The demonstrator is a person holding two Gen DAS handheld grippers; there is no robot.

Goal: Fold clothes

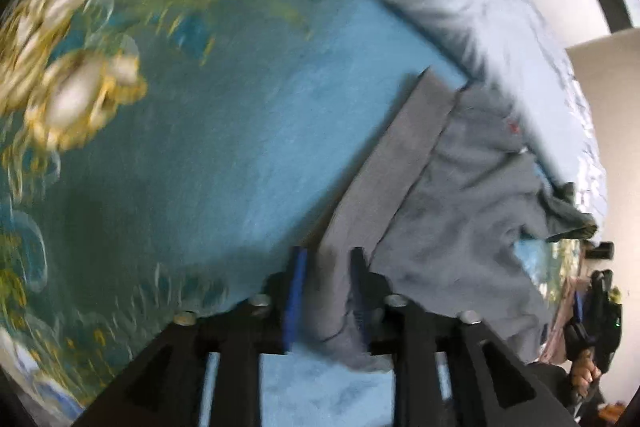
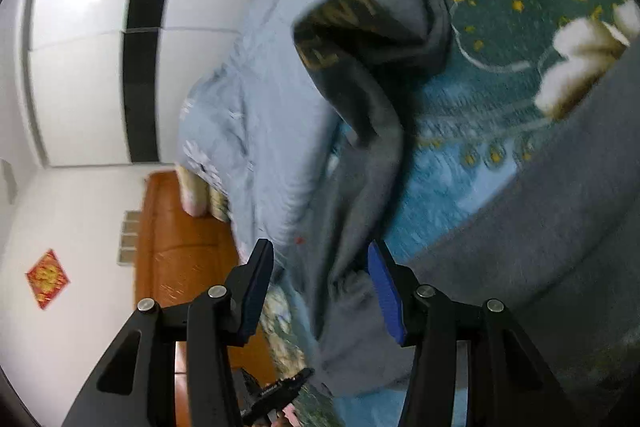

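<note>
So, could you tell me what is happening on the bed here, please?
A person with a handheld gripper in each hand is folding a grey garment on a floral blue bedspread. The left gripper has its jaws closed on one edge of the cloth. The right gripper has its jaws spread, with a bunched part of the garment lying between them. A pale quilt is heaped alongside. The fold looks unfinished.

Home bedroom: bed w/ floral bedspread (image 1: pixel 200 147), wardrobe (image 2: pixel 92 67).

Left tool (image 1: pixel 326 281) pinched tight — right tool (image 2: pixel 320 281) spread wide, gripping nothing.
</note>
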